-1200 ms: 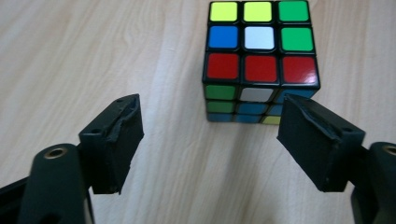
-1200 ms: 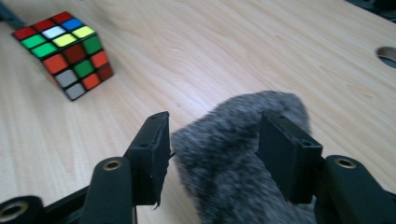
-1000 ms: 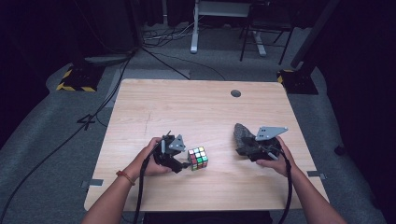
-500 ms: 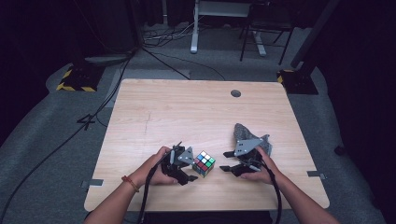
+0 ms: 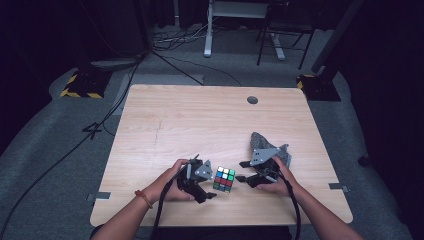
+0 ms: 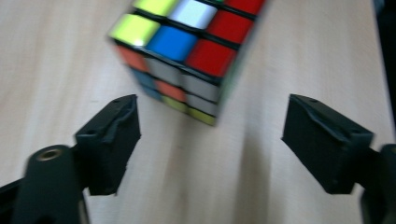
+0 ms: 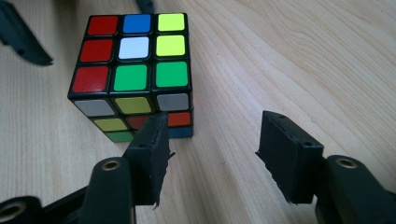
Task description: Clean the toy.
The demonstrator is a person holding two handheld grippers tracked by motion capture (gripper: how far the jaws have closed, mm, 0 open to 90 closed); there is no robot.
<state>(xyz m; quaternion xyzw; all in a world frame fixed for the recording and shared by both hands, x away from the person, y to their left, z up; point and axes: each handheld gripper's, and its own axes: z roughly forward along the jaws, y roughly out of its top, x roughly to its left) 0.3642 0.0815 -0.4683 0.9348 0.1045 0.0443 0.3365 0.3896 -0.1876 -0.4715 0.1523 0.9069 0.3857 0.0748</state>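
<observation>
"What kind of room is this?"

"A lab or recording studio, I'd say. Dark all round, grey carpet [image 5: 45, 150], one lit wooden bench [image 5: 200, 120] in the middle."

"What else gives it away?"

"Black cables [image 5: 165, 50] trailing over the floor at eleven o'clock, a hazard-striped stand foot [image 5: 80, 90] at ten, another [image 5: 317, 85] at two, a white desk frame [image 5: 207, 30] at twelve."

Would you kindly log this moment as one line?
cube: on table, free | left gripper: open, just opened, nothing between fingers | right gripper: open, beside cube
</observation>
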